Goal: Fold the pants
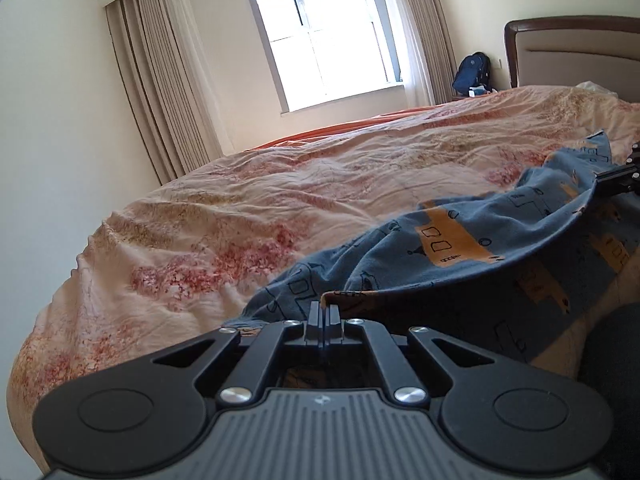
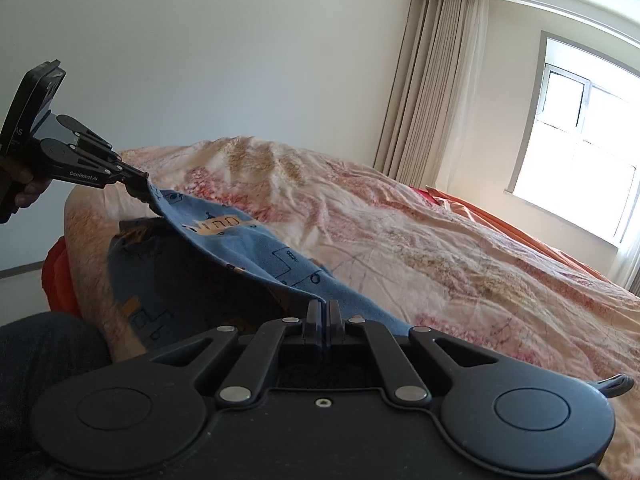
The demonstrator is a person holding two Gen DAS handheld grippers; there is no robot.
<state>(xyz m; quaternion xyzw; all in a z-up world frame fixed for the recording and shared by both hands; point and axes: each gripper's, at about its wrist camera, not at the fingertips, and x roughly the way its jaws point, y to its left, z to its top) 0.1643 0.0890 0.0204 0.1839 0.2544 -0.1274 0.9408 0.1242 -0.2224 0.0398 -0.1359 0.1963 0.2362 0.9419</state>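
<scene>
The pants are blue with orange vehicle prints. They hang stretched between my two grippers above the bed. My left gripper is shut on one edge of the cloth at the bottom centre of its view. From the right wrist view it appears at the far left, pinching the same edge. My right gripper is shut on the other end of the pants. It shows at the right edge of the left wrist view, also gripping cloth. The lower part of the pants droops onto the quilt.
A bed with a crumpled floral quilt fills both views. An orange sheet lies on its far side. Beyond are a window, curtains, a headboard and a dark backpack. A hand holds the left gripper.
</scene>
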